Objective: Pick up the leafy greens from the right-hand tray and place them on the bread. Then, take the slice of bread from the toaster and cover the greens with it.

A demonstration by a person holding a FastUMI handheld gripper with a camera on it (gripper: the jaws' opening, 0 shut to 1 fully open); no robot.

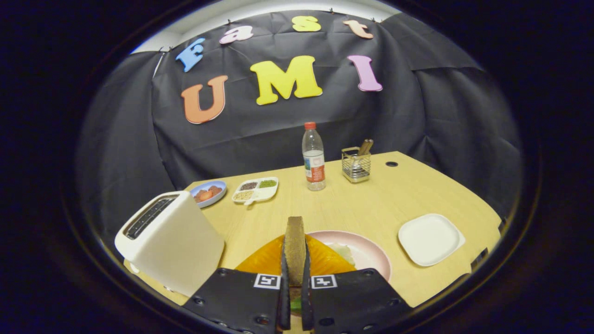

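My gripper [295, 250] is shut on a brown slice of bread [295, 236], held upright and edge-on between both fingers, its top sticking out past the fingertips. Right under and beyond the fingers lies a pink plate [371, 253] with an orange-yellow piece [264, 260] on it. Pale leafy greens [344, 253] show on the plate just right of the held slice. The white toaster [174, 241] stands close on the left, its slots facing up. To the right of the plate sits the white square tray [429, 239], bare.
Further back on the wooden table [362, 204] are a water bottle [314, 160], a wire holder with utensils [356, 164], a divided white dish of grains [256, 189] and a blue plate of reddish food [209, 192]. The table's right edge runs just past the tray.
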